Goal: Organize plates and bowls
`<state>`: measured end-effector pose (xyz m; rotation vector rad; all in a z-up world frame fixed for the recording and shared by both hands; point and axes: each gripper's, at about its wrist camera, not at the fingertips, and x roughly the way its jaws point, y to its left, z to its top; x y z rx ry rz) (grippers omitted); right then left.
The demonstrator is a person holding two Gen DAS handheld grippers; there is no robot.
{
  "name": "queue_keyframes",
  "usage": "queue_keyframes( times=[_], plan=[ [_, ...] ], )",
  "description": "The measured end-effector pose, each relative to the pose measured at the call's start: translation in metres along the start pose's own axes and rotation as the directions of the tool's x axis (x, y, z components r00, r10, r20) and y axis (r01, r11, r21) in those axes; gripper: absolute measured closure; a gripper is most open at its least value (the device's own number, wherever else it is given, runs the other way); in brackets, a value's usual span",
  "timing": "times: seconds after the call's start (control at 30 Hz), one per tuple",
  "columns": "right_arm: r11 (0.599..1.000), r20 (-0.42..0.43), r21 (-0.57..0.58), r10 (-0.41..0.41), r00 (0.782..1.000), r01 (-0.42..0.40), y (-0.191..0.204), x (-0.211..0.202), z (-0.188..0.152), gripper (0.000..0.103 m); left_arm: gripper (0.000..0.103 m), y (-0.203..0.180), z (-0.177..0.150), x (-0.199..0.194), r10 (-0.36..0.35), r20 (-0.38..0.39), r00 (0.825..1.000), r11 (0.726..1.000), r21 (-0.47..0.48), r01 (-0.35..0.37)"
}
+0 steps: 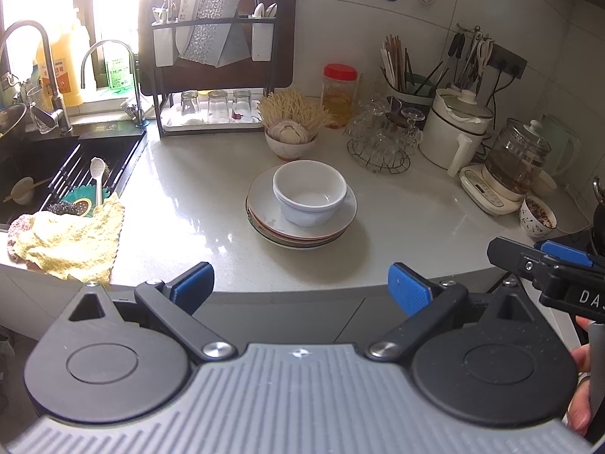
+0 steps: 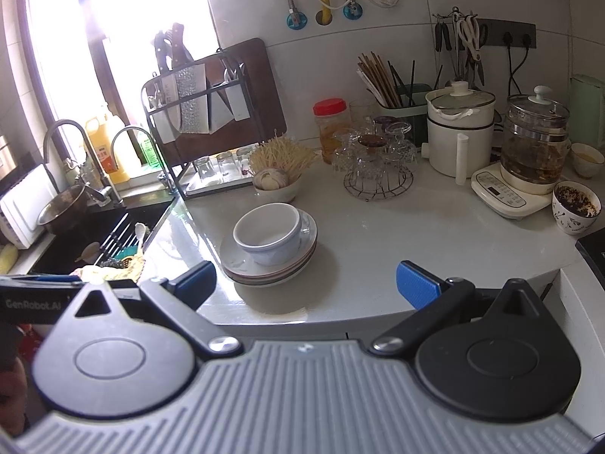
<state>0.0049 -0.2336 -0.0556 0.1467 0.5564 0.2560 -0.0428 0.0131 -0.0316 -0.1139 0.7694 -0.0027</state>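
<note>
A white bowl [image 1: 309, 193] [image 2: 269, 233] sits on a stack of plates [image 1: 302, 223] [image 2: 270, 265] in the middle of the pale counter. It looks like two nested bowls. My left gripper [image 1: 302, 287] hangs open at the counter's front edge, short of the stack, with nothing between its blue pads. My right gripper [image 2: 306, 283] is also open and empty, near the front edge, with the stack just left of its centre line. In the left wrist view the right gripper [image 1: 544, 257] shows at the far right.
A sink [image 1: 68, 166] with a rack, spoon and yellow cloth [image 1: 68, 242] lies left. Behind the stack stand a bowl of garlic and noodles [image 1: 291, 132], a glass rack [image 1: 382, 140], a white pot [image 1: 457, 132], a kettle [image 1: 518, 162] and a patterned cup [image 1: 537, 219].
</note>
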Motion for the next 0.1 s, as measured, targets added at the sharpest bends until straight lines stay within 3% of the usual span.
queue_keyframes(
  times=[0.1],
  plan=[
    [1.000, -0.001, 0.002, -0.001, 1.000, 0.001, 0.0001, 0.0006, -0.0007, 0.000, 0.003, 0.0001, -0.0012, 0.0008, -0.004, -0.005, 1.000, 1.000, -0.003, 0.004]
  ],
)
